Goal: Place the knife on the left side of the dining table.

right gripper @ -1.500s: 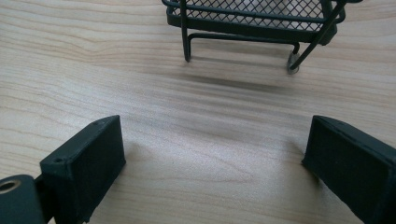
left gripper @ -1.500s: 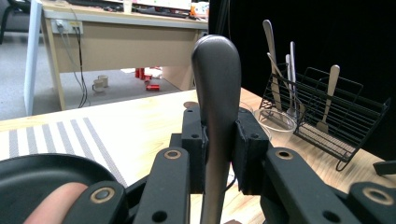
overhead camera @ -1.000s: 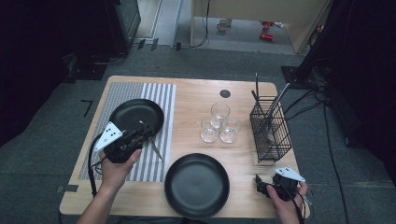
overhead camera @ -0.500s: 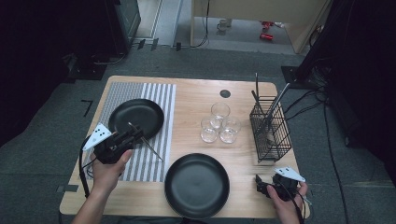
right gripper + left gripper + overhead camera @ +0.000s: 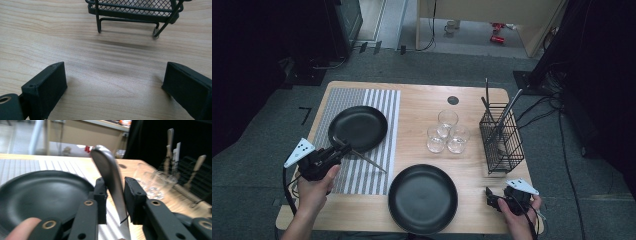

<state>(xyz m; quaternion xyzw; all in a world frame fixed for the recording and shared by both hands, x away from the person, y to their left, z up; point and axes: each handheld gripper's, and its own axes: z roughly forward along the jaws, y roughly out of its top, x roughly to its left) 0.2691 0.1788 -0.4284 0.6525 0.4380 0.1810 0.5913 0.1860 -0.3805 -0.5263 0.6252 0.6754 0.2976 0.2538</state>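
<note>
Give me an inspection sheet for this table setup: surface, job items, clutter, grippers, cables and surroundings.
Surface: wooden table with a striped mat on its left part.
Job's things: metal utensil in the left gripper, slanting over the mat; far black plate on the mat; near black plate on bare wood.
Clutter: three glasses clustered mid-table; wire basket holding utensils at the right.
Grippers: left gripper shut on the utensil; right gripper open, low over the near right corner.
Cables: left gripper's cable loops off the table edge; floor cables at the right.
Surroundings: grey floor, wooden cabinet beyond.
</note>
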